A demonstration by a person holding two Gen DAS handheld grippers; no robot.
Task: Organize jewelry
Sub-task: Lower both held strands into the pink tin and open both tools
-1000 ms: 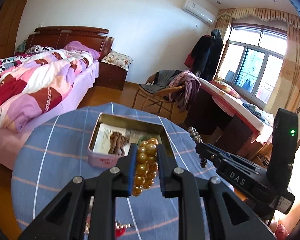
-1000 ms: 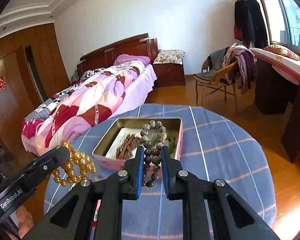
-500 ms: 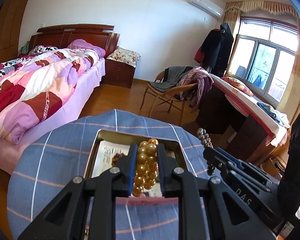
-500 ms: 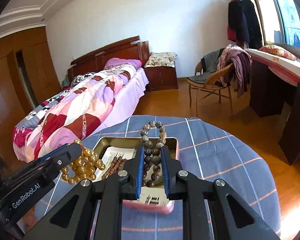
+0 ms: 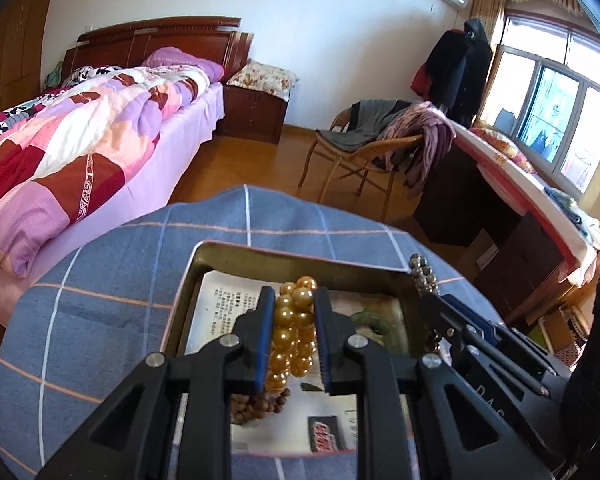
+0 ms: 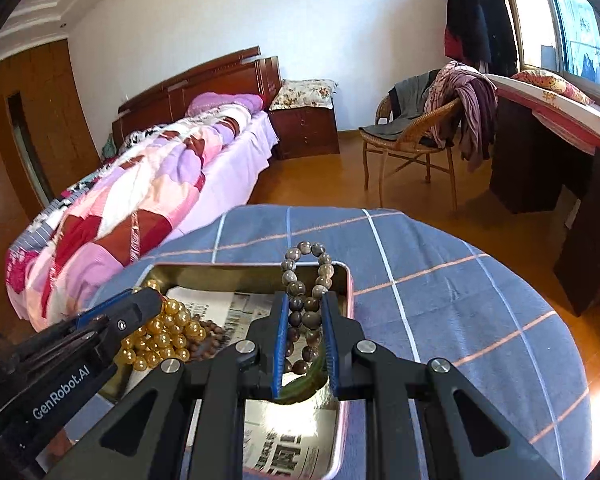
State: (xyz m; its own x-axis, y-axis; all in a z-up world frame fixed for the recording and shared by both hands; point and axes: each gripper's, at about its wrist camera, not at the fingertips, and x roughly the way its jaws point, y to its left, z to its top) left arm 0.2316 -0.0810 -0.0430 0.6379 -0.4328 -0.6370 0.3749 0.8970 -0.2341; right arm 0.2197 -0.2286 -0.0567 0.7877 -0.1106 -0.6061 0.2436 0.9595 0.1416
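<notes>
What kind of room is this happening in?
A home bedroom, most likely: a made bed with a patchwork quilt, a wicker chair draped with clothes, and coats hanging by the window.

You face a bedroom with white walls [image 5: 340,20] and a glossy orange-brown wooden floor [image 6: 320,184]; on your left a bed [image 5: 100,128] with a dark wooden headboard carries a pink, purple and red patchwork quilt, and a dark nightstand [image 5: 256,116] with a floral cushion stands just beside it. Ahead is a wicker chair [image 6: 416,140] draped with clothes, with dark coats [image 6: 480,24] hanging on the wall behind it. On your right, bright daylight comes through a wide window [image 5: 556,100] with yellow curtains, above a long dark desk [image 6: 548,152].
</notes>
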